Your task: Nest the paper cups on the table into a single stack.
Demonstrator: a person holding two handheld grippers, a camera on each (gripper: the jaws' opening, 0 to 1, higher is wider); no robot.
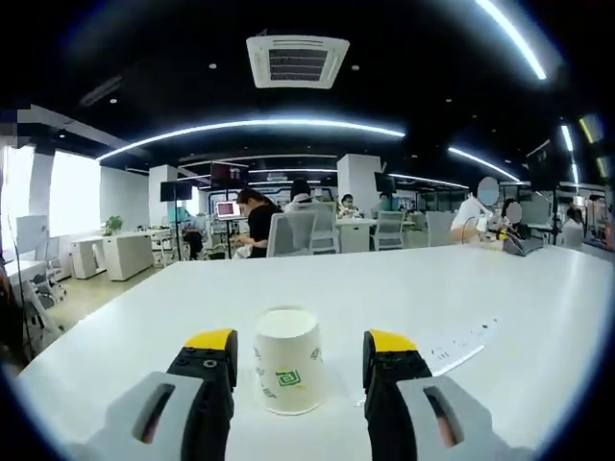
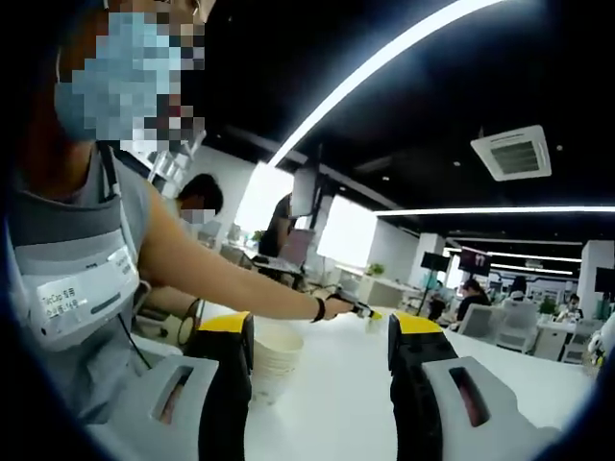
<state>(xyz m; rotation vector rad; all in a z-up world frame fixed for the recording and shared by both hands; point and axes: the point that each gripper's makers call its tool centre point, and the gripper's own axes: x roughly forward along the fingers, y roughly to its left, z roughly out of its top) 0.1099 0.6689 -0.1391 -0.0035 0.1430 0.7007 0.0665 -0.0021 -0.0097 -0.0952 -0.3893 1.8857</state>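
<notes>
On the white table point(image 1: 500, 288), at 6 o'clock in the left gripper view, an upturned paper cup point(image 1: 287, 362) w/ green logo sits between the left gripper point(image 1: 301, 351) jaws; jaws spread, not touching it. Right gripper point(image 2: 321, 334) also spread; a ribbed stack of cups point(image 2: 275, 357) sits partly hidden behind its left jaw. A person's arm point(image 2: 226, 279) reaches over the table. Glossy tabletop, open office w/ ceiling light strips point(image 1: 250, 127).

Curved ceiling light strips point(image 1: 250, 127) glow against a dark ceiling, their lines bowed by fisheye distortion. Windows point(image 1: 72, 192) at left of the left gripper view blow out white. The white table point(image 1: 404, 288) reflects soft glare; the distant background is slightly soft.
</notes>
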